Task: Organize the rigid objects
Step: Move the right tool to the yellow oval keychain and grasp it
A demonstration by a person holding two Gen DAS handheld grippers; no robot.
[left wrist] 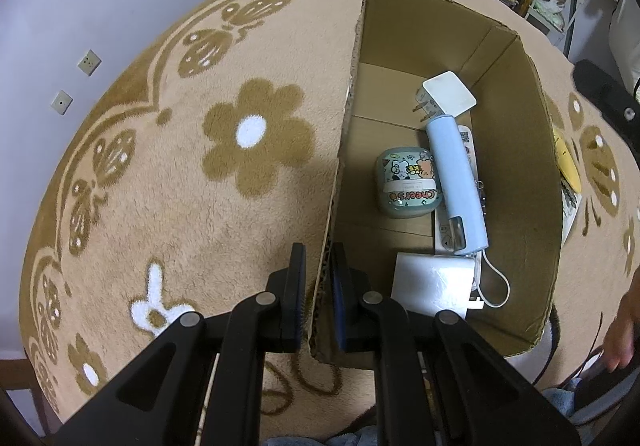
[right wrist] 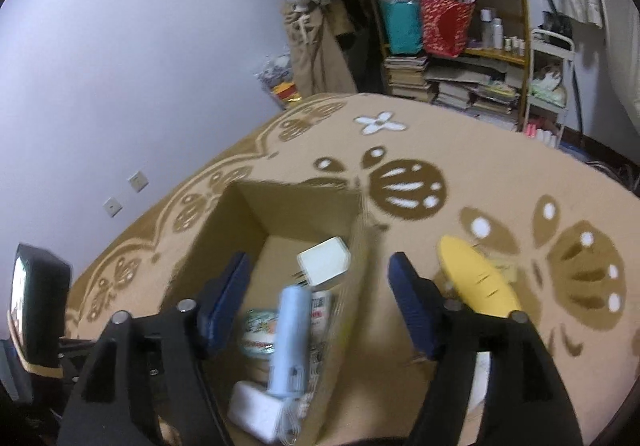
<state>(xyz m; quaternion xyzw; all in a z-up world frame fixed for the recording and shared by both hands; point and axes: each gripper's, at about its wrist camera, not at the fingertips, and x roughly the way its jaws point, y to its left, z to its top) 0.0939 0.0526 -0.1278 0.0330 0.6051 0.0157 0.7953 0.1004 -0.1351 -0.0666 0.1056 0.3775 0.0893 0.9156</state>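
Banana (right wrist: 478,280) at my 1 o'clock, long axis 11-to-5; right gripper (right wrist: 316,310) wide open, empty, nearer; left gripper (left wrist: 320,300) clamps box wall (left wrist: 332,205).

A cardboard box (left wrist: 516,149) stands on a patterned carpet (left wrist: 180,165). In the box, a charger plug (left wrist: 448,91) lies at the far end; nearer, a slim cylinder (left wrist: 456,181) lies lengthwise on top of a flat remote-like thing (left wrist: 466,135), with a rounded case (left wrist: 406,181) just to its left. At the near end lies a flat box (left wrist: 432,284), a cable (left wrist: 498,282) looping beside it. Outside the box, to its right, a banana-shaped thing (right wrist: 478,278) lies on the carpet. Shelves (right wrist: 452,29) with stacked books (right wrist: 408,77) stand beyond the carpet.
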